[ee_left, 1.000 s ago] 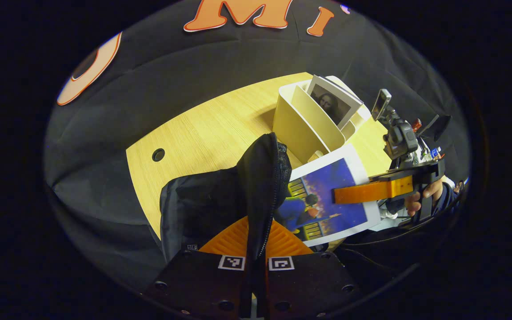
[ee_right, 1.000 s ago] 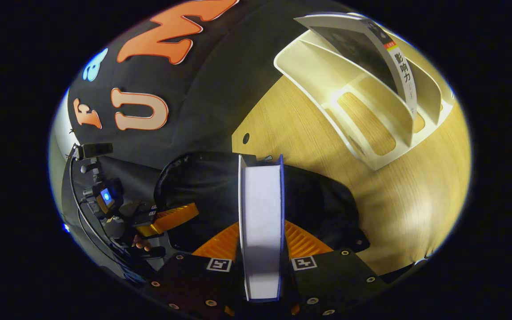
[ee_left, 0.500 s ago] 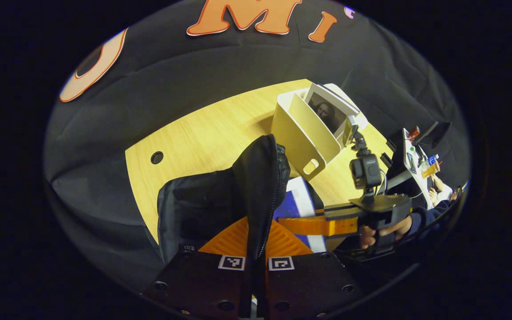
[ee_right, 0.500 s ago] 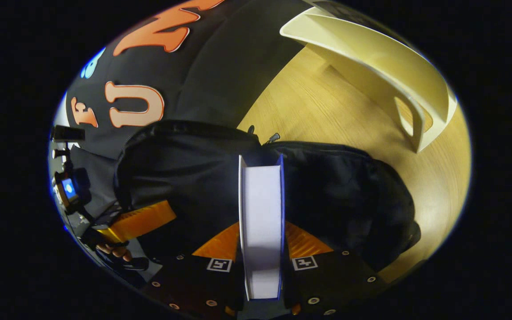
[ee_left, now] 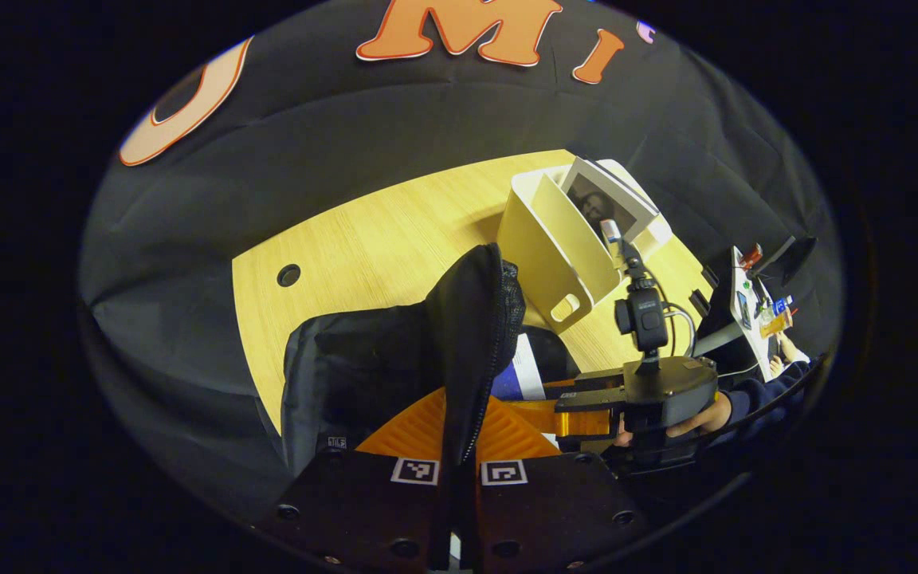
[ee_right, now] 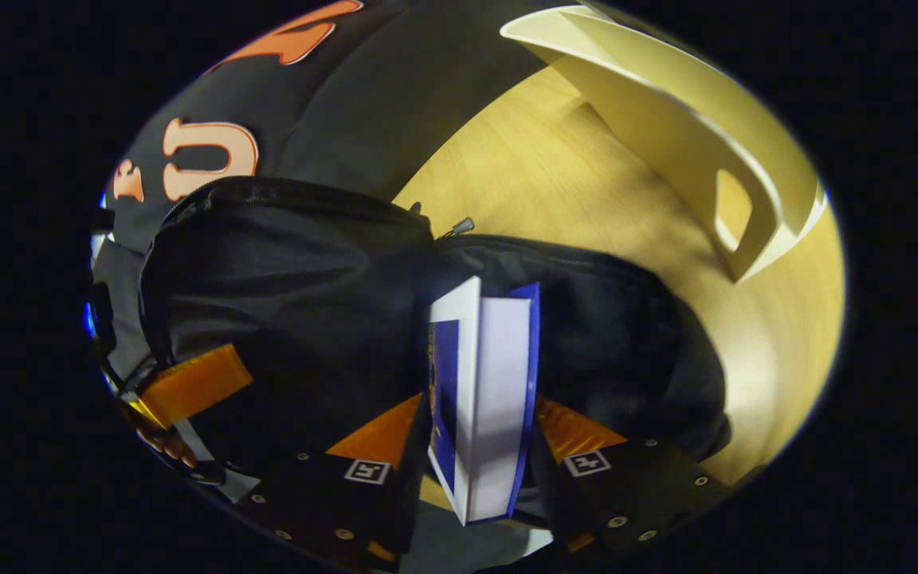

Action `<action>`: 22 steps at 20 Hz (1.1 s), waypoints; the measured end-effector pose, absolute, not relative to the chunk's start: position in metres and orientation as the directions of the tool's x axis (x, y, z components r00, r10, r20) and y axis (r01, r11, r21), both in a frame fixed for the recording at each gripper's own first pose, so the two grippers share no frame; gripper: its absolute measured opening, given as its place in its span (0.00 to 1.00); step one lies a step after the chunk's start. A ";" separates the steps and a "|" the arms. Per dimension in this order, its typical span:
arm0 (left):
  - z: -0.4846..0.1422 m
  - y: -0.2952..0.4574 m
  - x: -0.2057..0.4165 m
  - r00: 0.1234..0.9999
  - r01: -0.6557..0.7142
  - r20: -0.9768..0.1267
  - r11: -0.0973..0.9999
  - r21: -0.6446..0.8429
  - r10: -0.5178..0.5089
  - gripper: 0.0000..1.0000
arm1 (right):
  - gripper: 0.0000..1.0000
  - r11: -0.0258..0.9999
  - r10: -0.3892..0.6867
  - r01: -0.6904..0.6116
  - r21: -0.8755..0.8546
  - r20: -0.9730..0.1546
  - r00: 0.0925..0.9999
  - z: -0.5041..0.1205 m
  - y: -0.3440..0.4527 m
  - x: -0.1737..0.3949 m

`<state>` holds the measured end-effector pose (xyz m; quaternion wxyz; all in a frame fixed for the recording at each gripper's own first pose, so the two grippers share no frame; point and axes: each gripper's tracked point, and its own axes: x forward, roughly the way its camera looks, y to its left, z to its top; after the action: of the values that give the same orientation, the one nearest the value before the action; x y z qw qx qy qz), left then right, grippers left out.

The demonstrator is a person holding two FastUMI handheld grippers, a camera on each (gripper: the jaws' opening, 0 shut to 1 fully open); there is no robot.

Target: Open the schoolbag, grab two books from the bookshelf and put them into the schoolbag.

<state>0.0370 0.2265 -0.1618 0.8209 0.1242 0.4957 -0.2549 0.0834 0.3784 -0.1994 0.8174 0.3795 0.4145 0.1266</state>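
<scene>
Wood table point(ee_left: 363, 239) | black schoolbag point(ee_left: 363, 367) flap pinched by left fingers point(ee_left: 403, 434) | right fingers point(ee_right: 578, 426) spread beside book point(ee_right: 491, 383)

— What sits between the right gripper point(ee_right: 481, 442) fingers?
— A blue-covered book point(ee_right: 484, 391), tilted, with gaps at both fingers (its far end inside the open black schoolbag point(ee_right: 284, 303)).
— And around it?
— A cream bookshelf point(ee_right: 690, 143) on the wooden table point(ee_right: 555, 183), and the left gripper point(ee_right: 188, 387) at the bag's edge.

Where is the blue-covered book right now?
In the right gripper view, the blue-covered book sits between the right gripper's fingers, tilted, over the open black fabric schoolbag, left of the cream bookshelf.
</scene>
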 end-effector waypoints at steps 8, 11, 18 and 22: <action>-0.173 0.218 0.033 0.393 0.489 -0.881 0.871 -0.042 -0.264 0.06 | 0.91 0.846 0.445 -0.036 0.531 -0.669 0.596 -0.185 0.307 0.041; -0.175 0.217 0.032 0.400 0.476 -0.883 0.879 -0.031 -0.247 0.05 | 0.96 0.898 0.377 -0.051 0.438 -0.705 0.601 -0.184 0.270 0.029; -0.183 0.210 0.029 0.411 0.441 -0.887 0.897 -0.009 -0.211 0.05 | 0.99 0.952 0.262 -0.025 0.306 -0.765 0.588 -0.154 0.177 0.014; -0.186 0.208 0.026 0.416 0.419 -0.887 0.908 -0.009 -0.200 0.05 | 0.99 0.973 0.193 -0.015 0.229 -0.785 0.589 -0.130 0.124 0.015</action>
<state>0.0255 0.2079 -0.1864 0.8344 0.1075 0.5078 -0.1854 0.0154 0.1237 -0.1300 0.8858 0.0994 0.4494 0.0586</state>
